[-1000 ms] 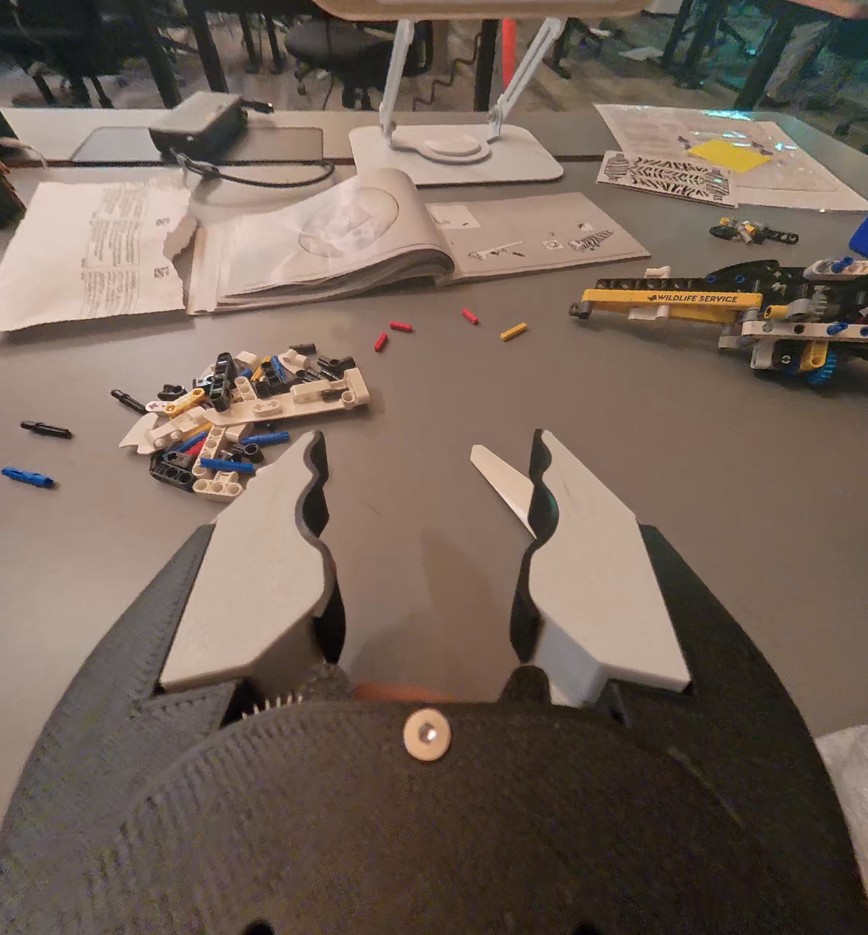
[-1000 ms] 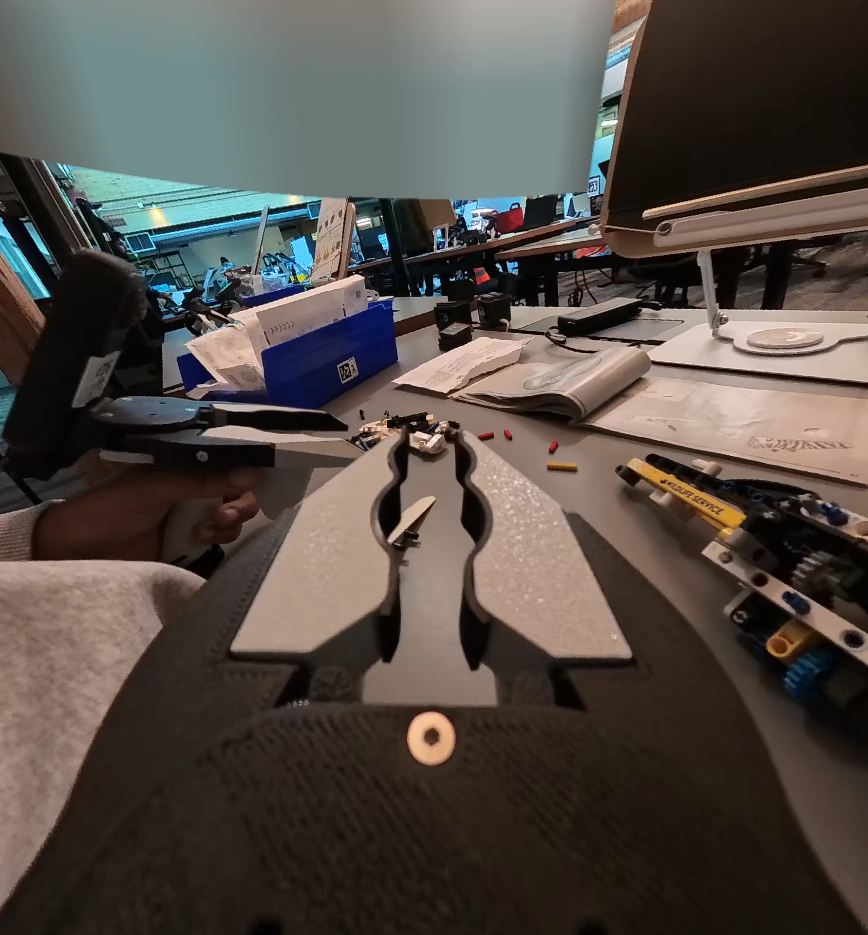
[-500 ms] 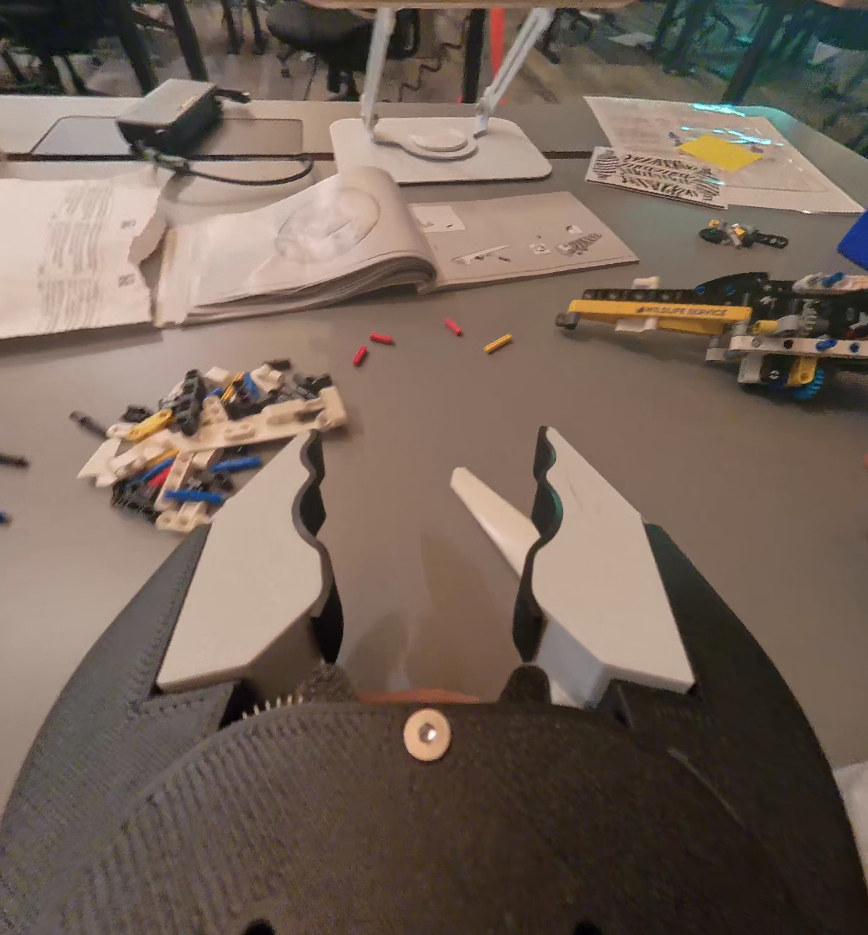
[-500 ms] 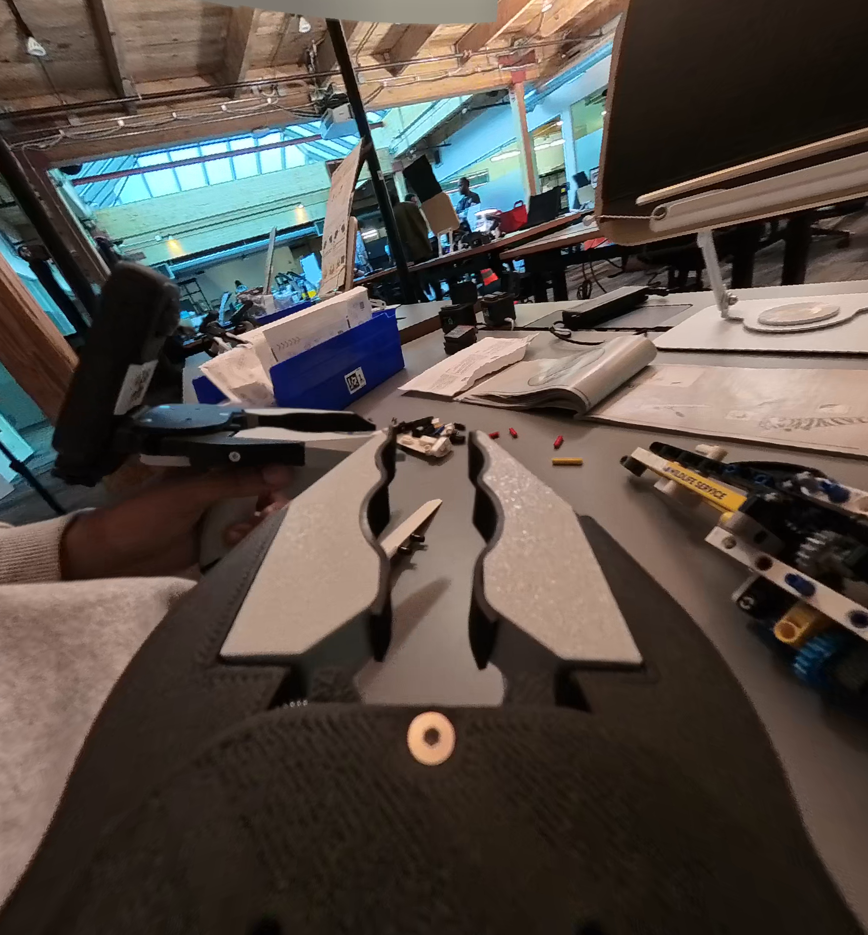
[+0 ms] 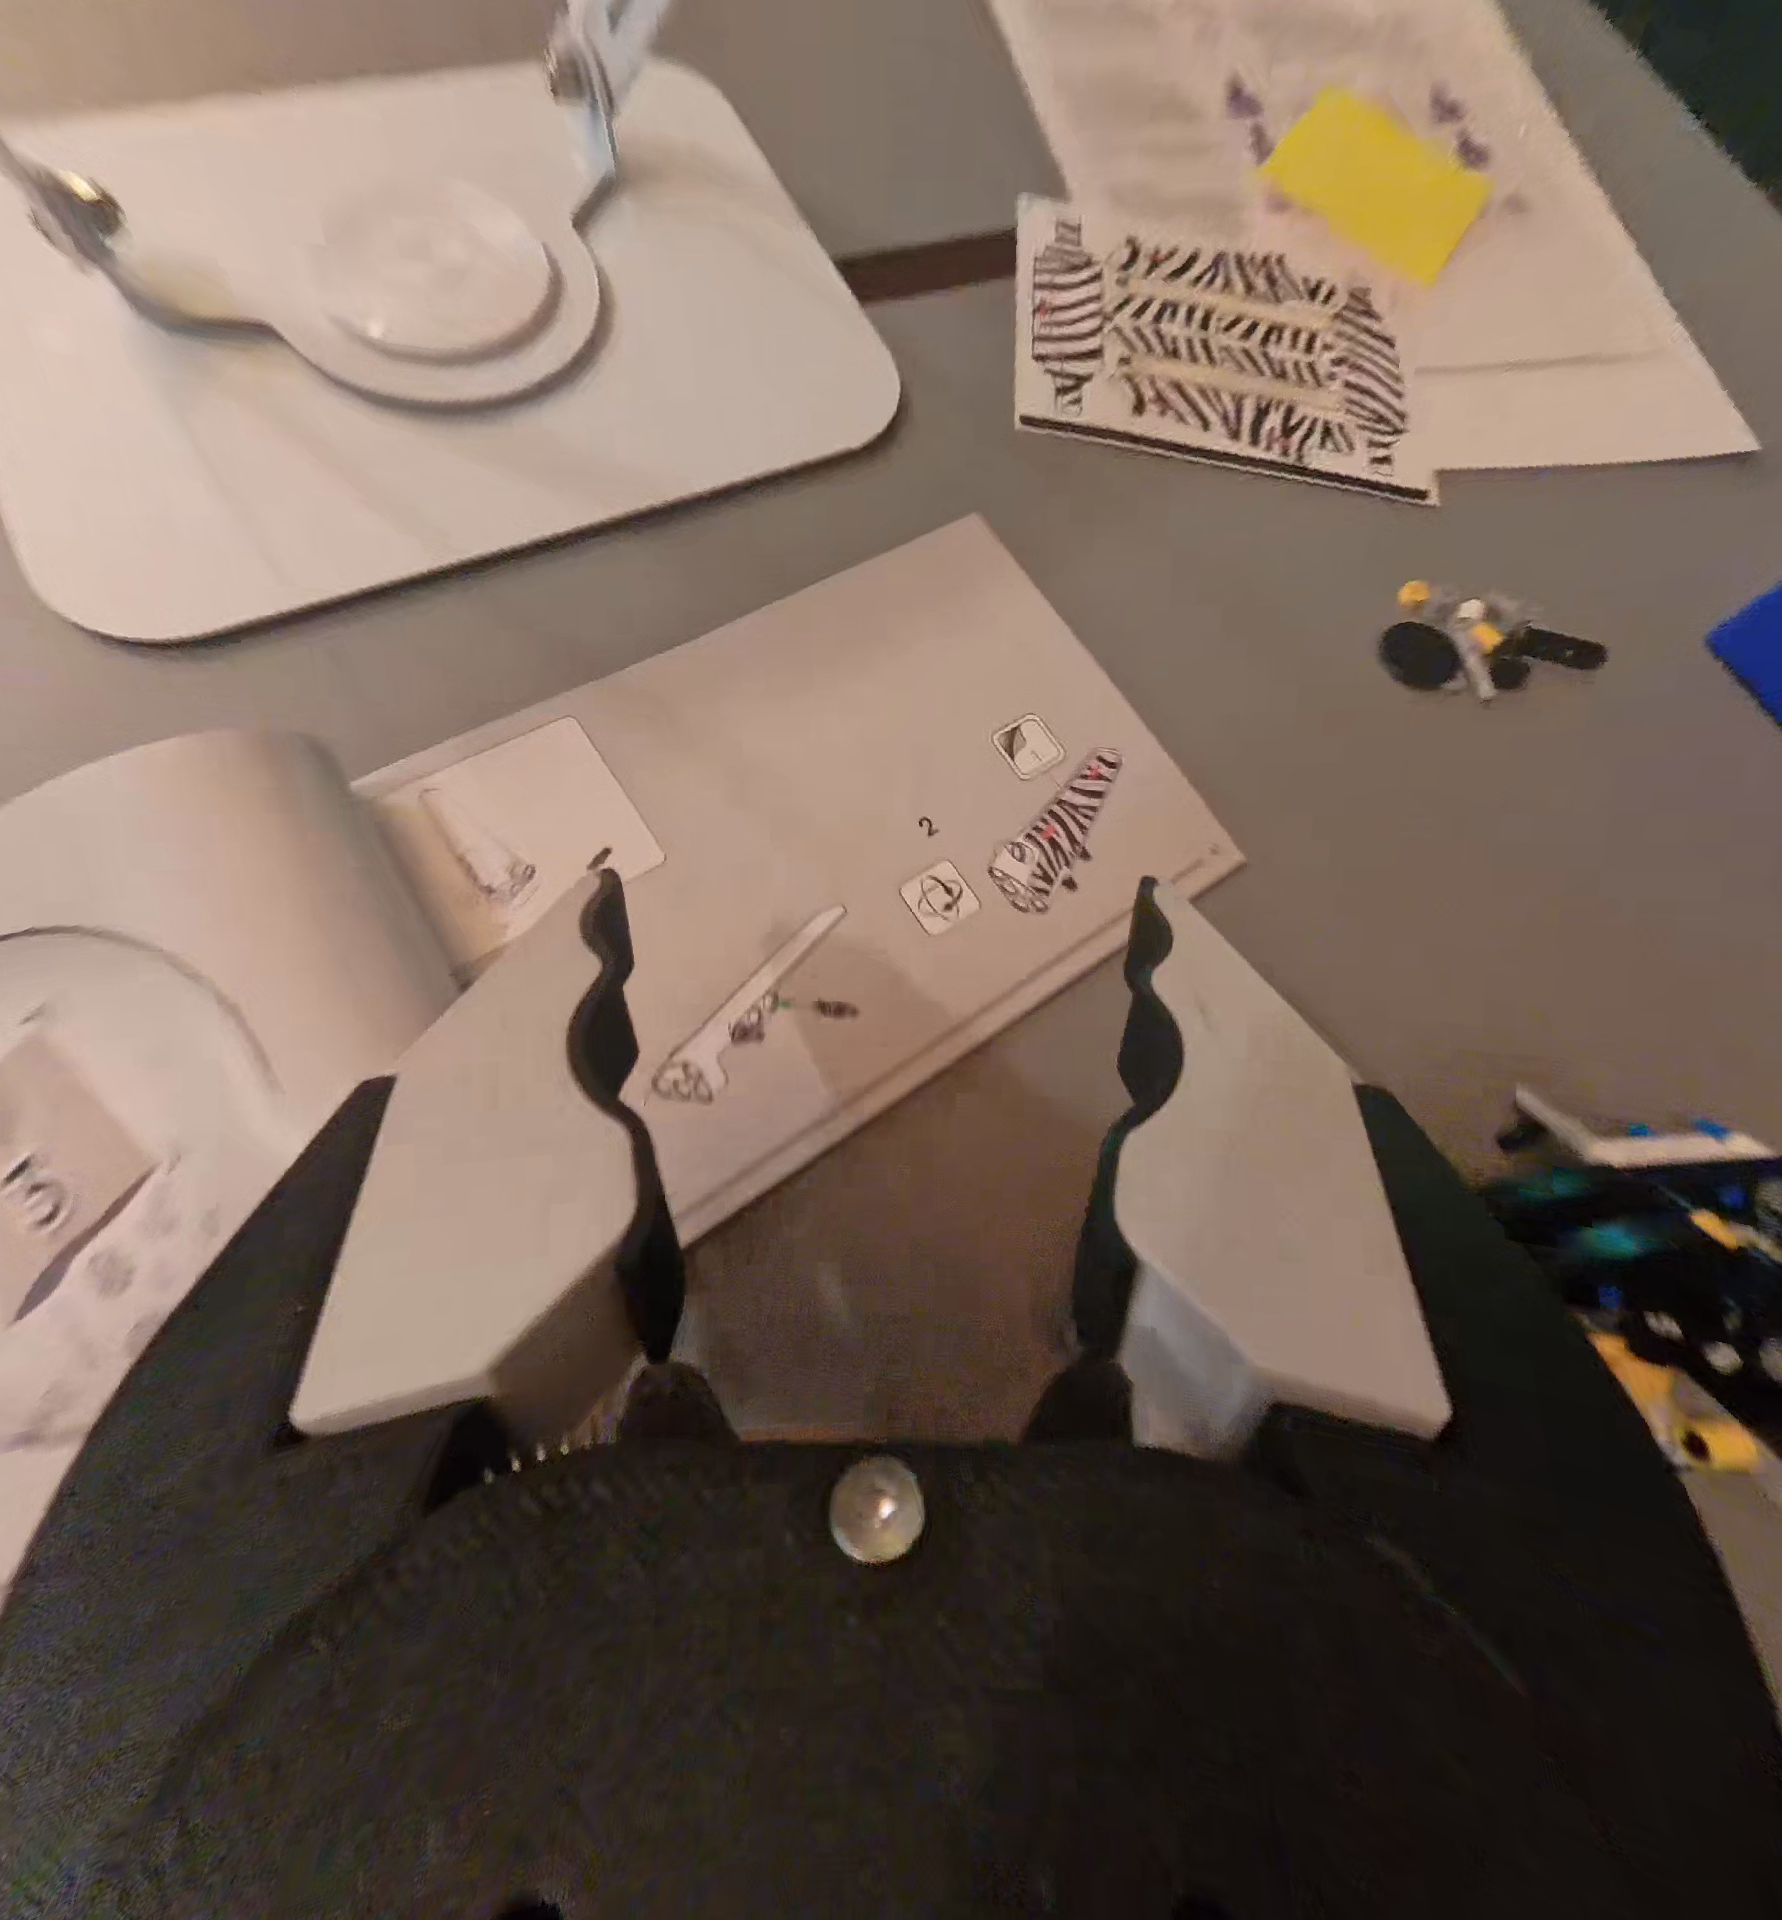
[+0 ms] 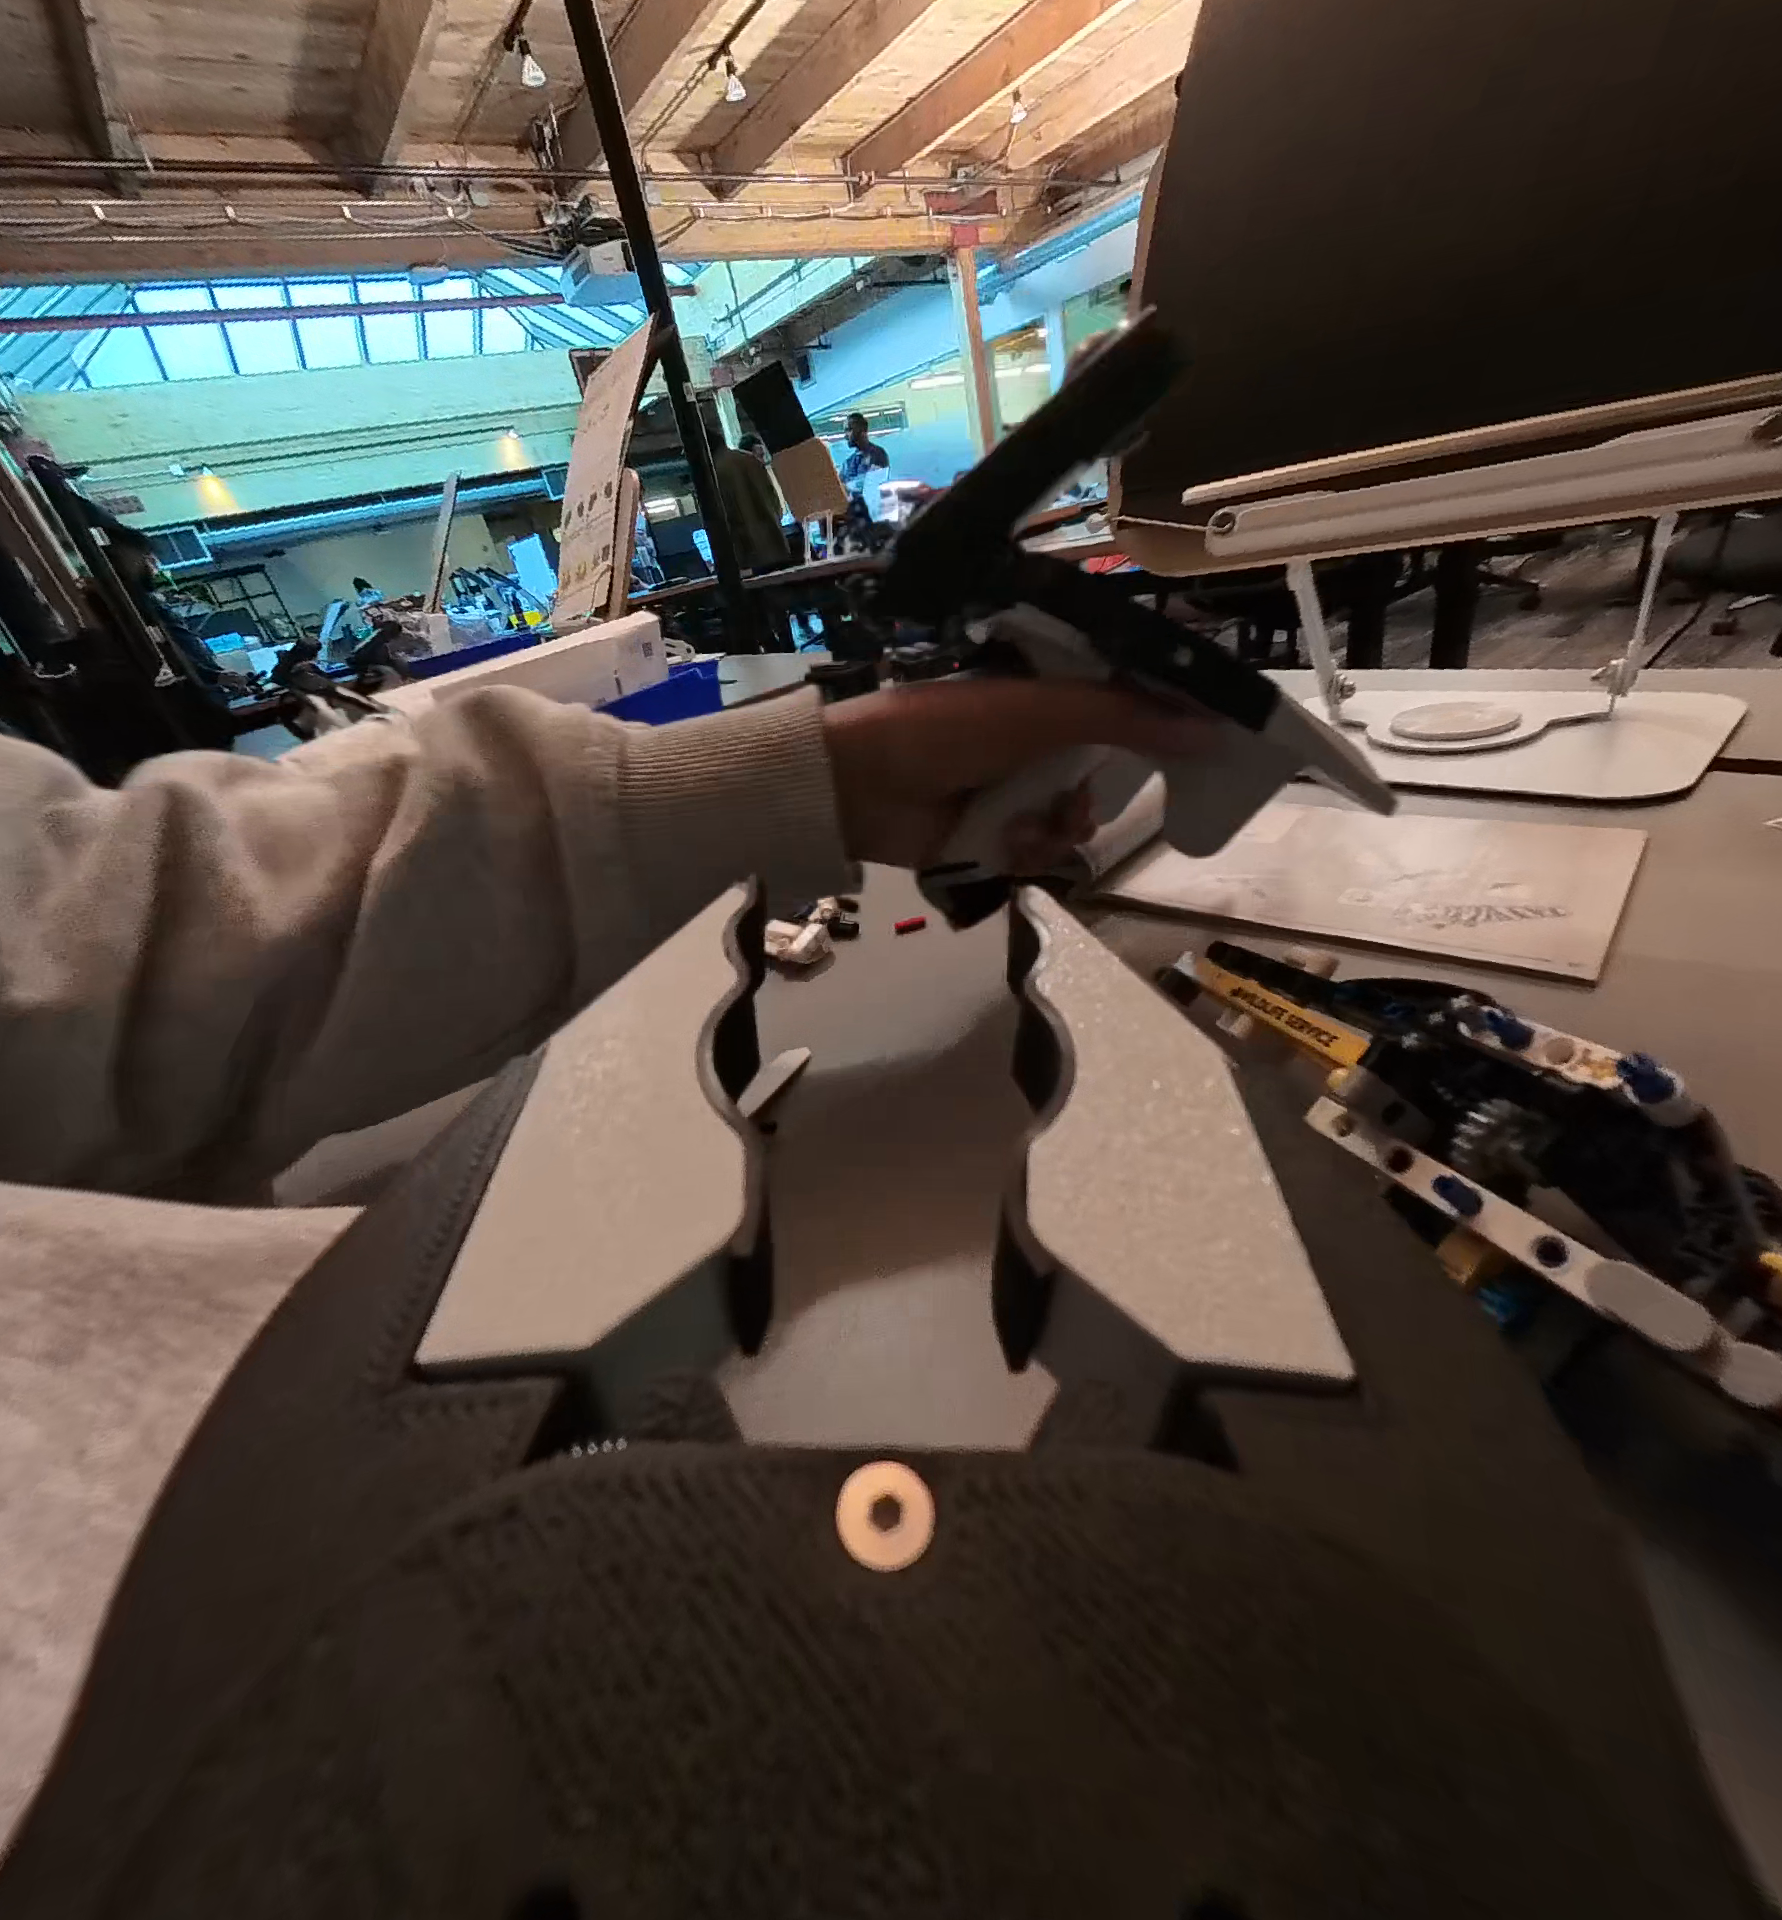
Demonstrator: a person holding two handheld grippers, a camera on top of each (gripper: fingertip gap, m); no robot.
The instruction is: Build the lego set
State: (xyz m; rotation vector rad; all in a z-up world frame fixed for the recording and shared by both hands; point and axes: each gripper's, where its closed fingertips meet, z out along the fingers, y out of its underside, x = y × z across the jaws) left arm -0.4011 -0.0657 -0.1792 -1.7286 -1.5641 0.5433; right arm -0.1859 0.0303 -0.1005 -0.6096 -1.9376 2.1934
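My left gripper [image 5: 876,894] is open and empty, held above the right-hand page of the open instruction booklet [image 5: 814,769]. In the right wrist view it [image 6: 1323,758] is in a hand over the booklet [image 6: 1386,894]. My right gripper [image 6: 887,904] is open low over the grey table. A small white panel piece [image 6: 775,1078] lies on the table between its fingers, close to the left finger. The partly built lego vehicle [image 6: 1489,1122] lies just to the right; it shows blurred in the left wrist view [image 5: 1676,1247]. A pile of loose pieces [image 6: 804,930] lies ahead.
A zebra-striped sticker sheet [image 5: 1209,343] and papers with a yellow note [image 5: 1375,187] lie at the back right. A small black lego subassembly [image 5: 1479,649] lies right of the booklet. A white monitor stand base [image 5: 399,343] stands behind it. A grey sleeve [image 6: 347,883] crosses the left.
My left gripper has moved forward from beside the white panel piece to above the booklet page. My right gripper has opened wider around the piece on the table.
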